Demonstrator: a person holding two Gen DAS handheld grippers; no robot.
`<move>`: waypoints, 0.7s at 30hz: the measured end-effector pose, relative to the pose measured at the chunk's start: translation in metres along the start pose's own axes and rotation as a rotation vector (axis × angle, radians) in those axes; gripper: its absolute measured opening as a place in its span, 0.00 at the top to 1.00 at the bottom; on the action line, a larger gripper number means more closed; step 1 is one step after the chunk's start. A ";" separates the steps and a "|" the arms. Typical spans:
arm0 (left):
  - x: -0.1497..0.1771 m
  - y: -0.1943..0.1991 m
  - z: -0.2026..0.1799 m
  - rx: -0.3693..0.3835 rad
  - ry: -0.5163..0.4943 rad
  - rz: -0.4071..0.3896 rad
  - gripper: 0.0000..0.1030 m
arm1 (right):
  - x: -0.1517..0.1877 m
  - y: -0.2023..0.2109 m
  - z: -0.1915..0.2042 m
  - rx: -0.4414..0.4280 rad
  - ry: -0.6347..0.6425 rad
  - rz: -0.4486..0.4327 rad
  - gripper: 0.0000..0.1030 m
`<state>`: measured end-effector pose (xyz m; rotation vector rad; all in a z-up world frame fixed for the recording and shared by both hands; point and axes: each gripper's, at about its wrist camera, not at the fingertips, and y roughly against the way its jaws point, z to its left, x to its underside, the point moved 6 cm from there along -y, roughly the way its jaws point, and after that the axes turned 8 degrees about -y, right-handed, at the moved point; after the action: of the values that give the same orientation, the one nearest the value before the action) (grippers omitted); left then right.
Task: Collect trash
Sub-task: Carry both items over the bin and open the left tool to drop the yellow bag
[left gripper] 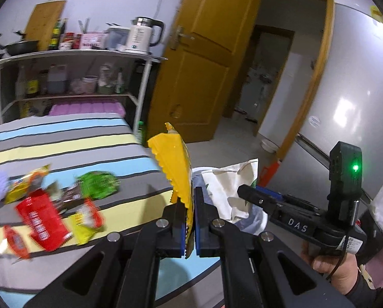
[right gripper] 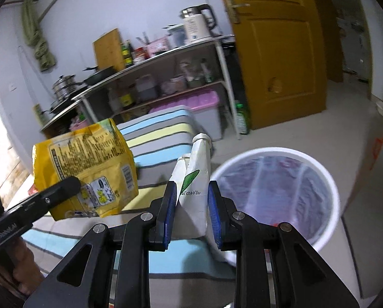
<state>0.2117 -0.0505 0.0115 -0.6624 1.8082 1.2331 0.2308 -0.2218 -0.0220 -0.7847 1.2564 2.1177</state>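
My left gripper (left gripper: 190, 200) is shut on a yellow snack bag (left gripper: 174, 164), held upright above the edge of the striped table (left gripper: 63, 138); the bag also shows in the right wrist view (right gripper: 89, 164). My right gripper (right gripper: 192, 192) is shut on a white paper bag with a green leaf mark (right gripper: 195, 179), beside a white trash bin with a clear liner (right gripper: 276, 192). The right gripper (left gripper: 245, 192) with the white bag (left gripper: 232, 187) also shows in the left wrist view. Several wrappers lie on the table: red (left gripper: 41, 222), green (left gripper: 98, 183), yellow (left gripper: 85, 228).
A metal shelf rack (left gripper: 76, 56) with a kettle (left gripper: 144, 34), pans and bottles stands behind the table. A pink-lidded storage box (right gripper: 191, 102) sits under it. A wooden door (left gripper: 207, 59) stands open to the right, and a grey fridge (left gripper: 350, 89) at far right.
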 end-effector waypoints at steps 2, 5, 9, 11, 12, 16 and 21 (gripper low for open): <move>-0.004 -0.012 -0.008 0.019 -0.016 0.010 0.95 | -0.001 0.001 -0.015 0.024 -0.018 -0.003 0.75; -0.006 -0.030 -0.021 0.045 -0.031 0.031 0.95 | -0.001 0.001 -0.038 0.054 -0.049 -0.001 0.75; -0.005 -0.053 -0.033 0.073 -0.040 0.065 0.95 | 0.000 -0.002 -0.061 0.083 -0.075 0.009 0.75; -0.002 -0.063 -0.039 0.084 -0.046 0.082 0.95 | 0.001 -0.006 -0.071 0.099 -0.087 0.018 0.75; -0.001 -0.070 -0.042 0.088 -0.049 0.095 0.95 | 0.002 -0.008 -0.076 0.105 -0.092 0.025 0.75; 0.005 -0.091 -0.051 0.106 -0.058 0.138 0.95 | 0.007 -0.018 -0.089 0.120 -0.116 0.056 0.75; 0.014 -0.114 -0.054 0.111 -0.063 0.195 0.95 | 0.017 -0.032 -0.105 0.145 -0.138 0.103 0.74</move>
<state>0.2761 -0.1431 -0.0466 -0.3882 1.9081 1.2548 0.2637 -0.2997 -0.0936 -0.5132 1.3827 2.0940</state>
